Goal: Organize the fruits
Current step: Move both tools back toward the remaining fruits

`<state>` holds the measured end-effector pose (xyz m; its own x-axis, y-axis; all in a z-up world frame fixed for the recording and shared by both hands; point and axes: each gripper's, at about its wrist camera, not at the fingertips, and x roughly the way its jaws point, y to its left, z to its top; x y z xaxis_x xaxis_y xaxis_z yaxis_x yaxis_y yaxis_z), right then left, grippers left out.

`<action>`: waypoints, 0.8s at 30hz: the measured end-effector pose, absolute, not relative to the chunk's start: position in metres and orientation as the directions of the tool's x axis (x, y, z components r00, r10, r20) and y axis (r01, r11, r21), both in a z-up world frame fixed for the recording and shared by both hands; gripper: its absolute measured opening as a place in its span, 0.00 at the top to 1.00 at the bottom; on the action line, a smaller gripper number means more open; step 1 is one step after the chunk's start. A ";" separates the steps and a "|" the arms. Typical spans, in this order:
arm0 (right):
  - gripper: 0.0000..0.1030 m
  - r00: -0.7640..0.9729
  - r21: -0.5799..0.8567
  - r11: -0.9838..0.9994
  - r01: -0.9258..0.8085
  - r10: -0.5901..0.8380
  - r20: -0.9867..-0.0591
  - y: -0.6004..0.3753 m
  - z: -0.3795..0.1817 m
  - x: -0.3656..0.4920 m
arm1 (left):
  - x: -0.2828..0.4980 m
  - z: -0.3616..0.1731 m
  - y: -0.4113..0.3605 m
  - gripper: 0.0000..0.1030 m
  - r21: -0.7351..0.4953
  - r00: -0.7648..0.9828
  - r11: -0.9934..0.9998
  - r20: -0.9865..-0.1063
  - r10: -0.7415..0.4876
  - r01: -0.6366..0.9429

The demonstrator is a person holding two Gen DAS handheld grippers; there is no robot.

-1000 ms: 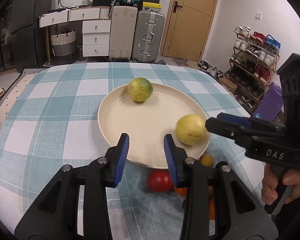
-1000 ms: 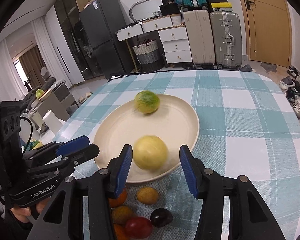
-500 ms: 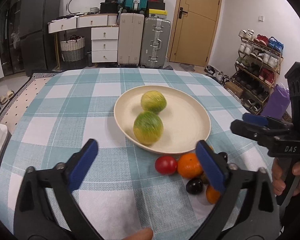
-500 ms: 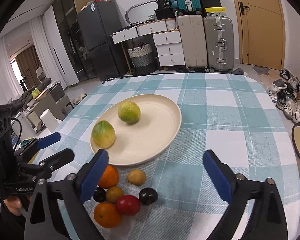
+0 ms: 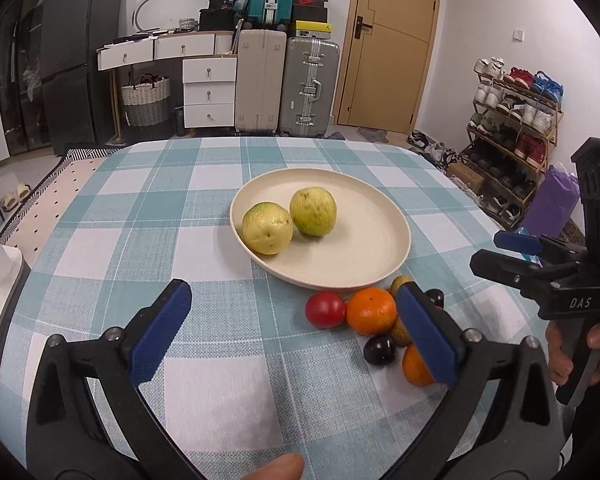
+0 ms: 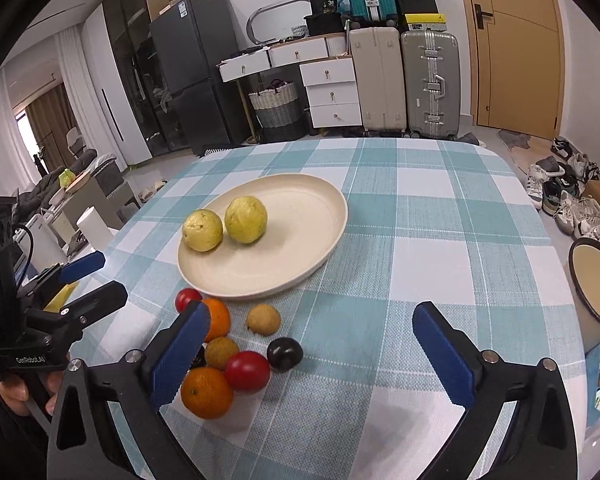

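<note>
Left gripper [image 5: 292, 334] and right gripper [image 6: 318, 356]: jaws wide apart, empty. Two guavas [image 5: 267, 228] rest touching on plate [image 5: 364, 256] ahead of jaws.

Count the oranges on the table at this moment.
2. One orange lies just below the plate's near rim, partly behind the right gripper's left finger; the other lies nearest the camera, touching the red fruit. Fingers may hide more.
</note>
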<state>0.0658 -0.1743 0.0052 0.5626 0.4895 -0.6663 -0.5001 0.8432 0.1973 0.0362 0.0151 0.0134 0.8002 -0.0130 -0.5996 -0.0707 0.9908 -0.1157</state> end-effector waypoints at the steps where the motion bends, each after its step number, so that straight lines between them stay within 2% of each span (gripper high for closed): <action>1: 0.00 0.561 0.192 0.845 -0.500 0.484 -0.671 -0.174 0.004 0.064 | 0.035 0.013 0.013 0.01 -0.109 0.800 0.992 -0.599 -0.010 -0.069; 24: 0.00 0.529 0.202 0.867 -0.455 0.446 -0.722 -0.194 -0.020 0.042 | 0.019 -0.012 -0.033 0.01 -0.099 0.748 0.995 -0.659 -0.077 0.016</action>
